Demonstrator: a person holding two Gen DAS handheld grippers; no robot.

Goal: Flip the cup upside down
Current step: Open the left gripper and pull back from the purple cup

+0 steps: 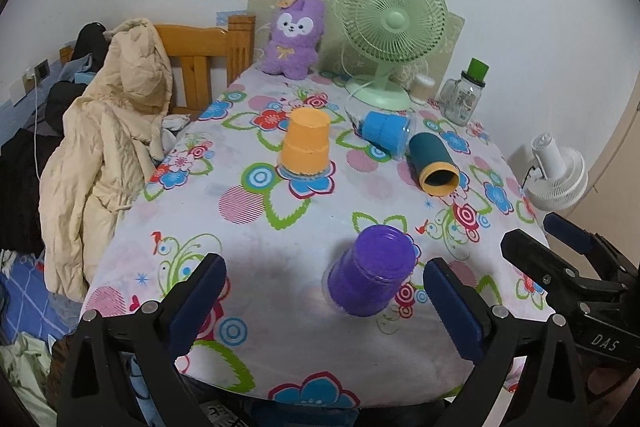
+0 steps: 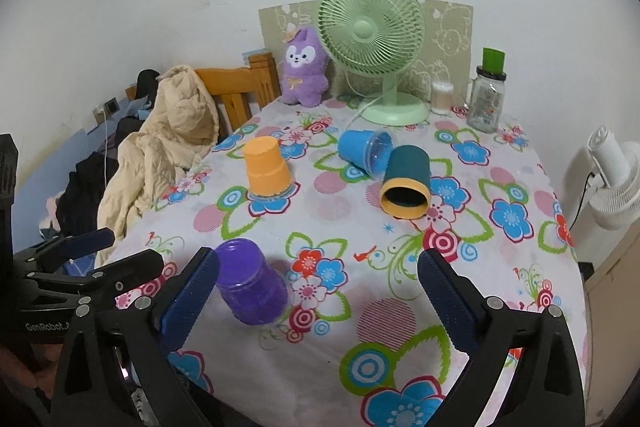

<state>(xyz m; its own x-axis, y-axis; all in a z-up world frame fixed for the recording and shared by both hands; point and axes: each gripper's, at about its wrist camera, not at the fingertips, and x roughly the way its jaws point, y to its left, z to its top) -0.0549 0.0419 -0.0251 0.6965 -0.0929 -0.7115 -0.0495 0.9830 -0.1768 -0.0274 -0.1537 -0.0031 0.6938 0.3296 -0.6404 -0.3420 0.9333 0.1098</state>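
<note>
A purple cup [image 1: 372, 269] stands upside down near the table's front edge, between and just beyond my left gripper's [image 1: 326, 297] open fingers; it also shows in the right wrist view [image 2: 252, 283]. An orange cup [image 1: 306, 143] [image 2: 266, 167] stands upside down farther back. A blue cup [image 1: 386, 133] [image 2: 364, 151] lies on its side. A dark teal cup with a yellow rim [image 1: 434, 163] [image 2: 406, 181] lies on its side beside it, mouth toward me. My right gripper [image 2: 318, 293] is open and empty, right of the purple cup.
A green desk fan [image 1: 394, 27], a purple plush toy [image 1: 294, 39], a glass jar with a green lid [image 1: 464, 93] and a small container stand at the back. A beige jacket [image 1: 108, 139] hangs over a wooden chair on the left. A white fan [image 1: 556, 171] stands right of the floral tablecloth [image 1: 280, 235].
</note>
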